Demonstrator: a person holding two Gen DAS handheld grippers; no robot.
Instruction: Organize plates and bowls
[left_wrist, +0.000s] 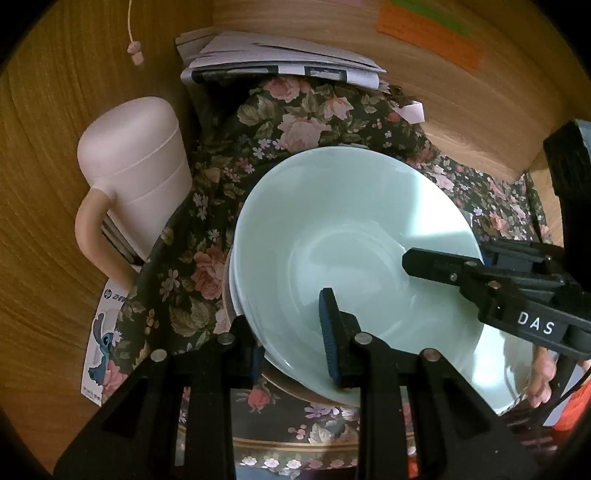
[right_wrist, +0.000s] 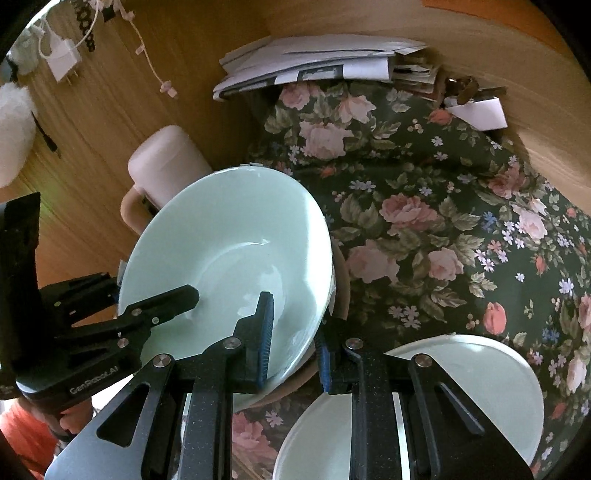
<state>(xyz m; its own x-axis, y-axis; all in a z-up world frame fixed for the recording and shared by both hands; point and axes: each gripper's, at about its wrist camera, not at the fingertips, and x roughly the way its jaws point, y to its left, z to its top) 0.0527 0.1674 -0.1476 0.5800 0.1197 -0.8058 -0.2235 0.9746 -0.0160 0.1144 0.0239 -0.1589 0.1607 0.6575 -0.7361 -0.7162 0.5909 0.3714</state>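
Observation:
A pale green bowl (left_wrist: 332, 229) sits tilted on top of a stack of similar bowls, on a gold-rimmed plate (left_wrist: 295, 441) over the floral cloth. My left gripper (left_wrist: 291, 343) straddles the bowl's near rim, one blue pad inside and one outside, closed on it. In the right wrist view the same bowl (right_wrist: 229, 240) is held the same way by my right gripper (right_wrist: 295, 339), one finger inside and one outside its right rim. A second pale green plate (right_wrist: 480, 365) lies under the right gripper, at the lower right.
A pink lidded mug (left_wrist: 136, 173) stands left of the bowls. A pile of papers (left_wrist: 273, 59) lies at the back against the wooden wall. The floral cloth (right_wrist: 443, 221) covers the table to the right. A sticker card (left_wrist: 99, 339) lies at left.

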